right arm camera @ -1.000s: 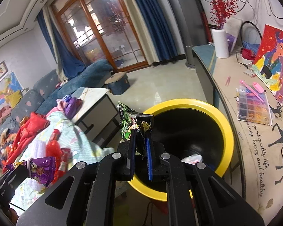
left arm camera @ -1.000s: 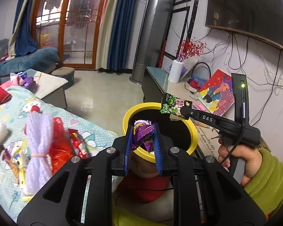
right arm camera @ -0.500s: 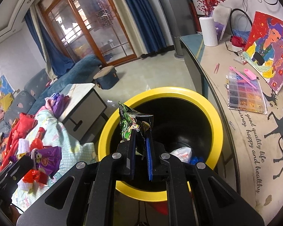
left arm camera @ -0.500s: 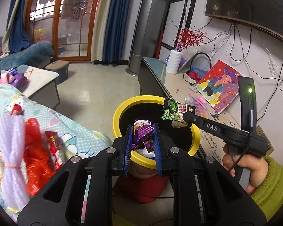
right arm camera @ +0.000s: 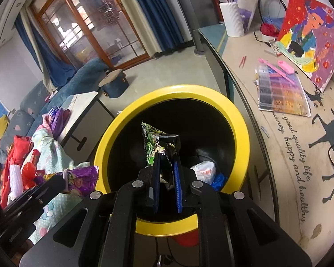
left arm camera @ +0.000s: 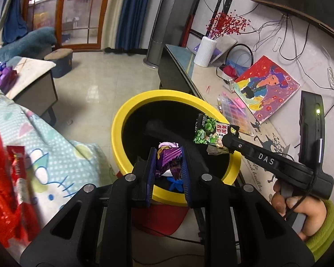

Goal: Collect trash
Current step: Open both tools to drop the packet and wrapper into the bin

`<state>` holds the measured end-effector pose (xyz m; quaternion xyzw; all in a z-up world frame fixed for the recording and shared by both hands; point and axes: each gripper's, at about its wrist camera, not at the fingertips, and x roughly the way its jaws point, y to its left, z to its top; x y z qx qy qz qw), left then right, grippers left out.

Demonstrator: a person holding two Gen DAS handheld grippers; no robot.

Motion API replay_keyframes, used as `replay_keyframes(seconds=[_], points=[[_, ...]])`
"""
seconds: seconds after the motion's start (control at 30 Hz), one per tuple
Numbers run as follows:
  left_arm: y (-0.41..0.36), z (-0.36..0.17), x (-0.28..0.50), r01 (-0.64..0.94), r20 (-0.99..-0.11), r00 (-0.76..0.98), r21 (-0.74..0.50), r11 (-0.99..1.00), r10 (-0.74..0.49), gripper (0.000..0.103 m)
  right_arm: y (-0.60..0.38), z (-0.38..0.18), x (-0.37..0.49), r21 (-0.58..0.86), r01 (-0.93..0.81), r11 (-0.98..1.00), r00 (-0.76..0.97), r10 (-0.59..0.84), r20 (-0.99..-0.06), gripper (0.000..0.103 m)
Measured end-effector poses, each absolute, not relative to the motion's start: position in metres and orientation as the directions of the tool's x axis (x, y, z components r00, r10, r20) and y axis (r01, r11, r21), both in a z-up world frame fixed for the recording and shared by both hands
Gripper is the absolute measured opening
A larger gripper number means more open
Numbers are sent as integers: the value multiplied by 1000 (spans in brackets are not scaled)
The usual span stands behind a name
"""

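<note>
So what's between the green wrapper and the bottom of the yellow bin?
Just open air, in the right wrist view: the green wrapper hangs over the yellow bin, with trash lying below.

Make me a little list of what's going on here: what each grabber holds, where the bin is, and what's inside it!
left gripper: shut on purple wrapper
right gripper: green wrapper between its fingers, which just opened slightly
bin: yellow rim, black inside, below both wrappers
in bin: white bag, something blue
beside bin: patterned cloth
</note>
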<state>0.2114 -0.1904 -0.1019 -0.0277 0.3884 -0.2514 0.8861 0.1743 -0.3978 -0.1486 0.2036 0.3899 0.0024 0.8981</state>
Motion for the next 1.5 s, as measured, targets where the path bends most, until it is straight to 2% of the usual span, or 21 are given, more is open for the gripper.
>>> replay_keyframes(seconds=[0.1, 0.13, 0.17, 0.3, 0.33, 0.4, 0.47, 0.57, 0.63, 1.03, 1.5], points=[[-194, -104, 215, 424, -676, 568, -248, 871, -469, 18, -402, -152, 173, 377, 169, 911, 694, 162, -702, 18], [-194, -104, 216, 422, -676, 568, -250, 871, -469, 24, -403, -153, 173, 380, 170, 909, 693, 163, -702, 22], [-194, -104, 216, 419, -675, 571, -249, 873, -467, 35, -403, -153, 173, 381, 174, 908, 693, 162, -703, 25], [-189, -102, 211, 405, -663, 589, -252, 879, -462, 45, -405, -153, 172, 388, 182, 903, 695, 161, -701, 31], [-188, -100, 209, 397, -660, 600, -244, 885, -452, 53, -405, -153, 171, 388, 183, 903, 696, 160, -700, 34], [-182, -95, 205, 386, -647, 619, -243, 890, -445, 60, -406, -152, 171, 392, 183, 901, 699, 161, -697, 36], [-177, -89, 201, 377, -632, 640, -236, 895, -437, 73, -404, -148, 170, 391, 177, 903, 706, 160, -690, 39], [-166, -79, 194, 359, -606, 674, -231, 904, -422, 87, -400, -140, 168, 392, 166, 905, 719, 161, -676, 42], [-161, -73, 191, 348, -593, 692, -225, 910, -411, 92, -396, -133, 166, 391, 152, 908, 730, 164, -664, 42], [-111, -35, 160, 230, -483, 822, -203, 952, -302, 92, -353, -88, 151, 349, 20, 937, 785, 202, -586, 53], [-60, -17, 131, 110, -432, 882, -205, 972, -191, 92, -291, -59, 129, 254, -158, 954, 809, 273, -521, 56]])
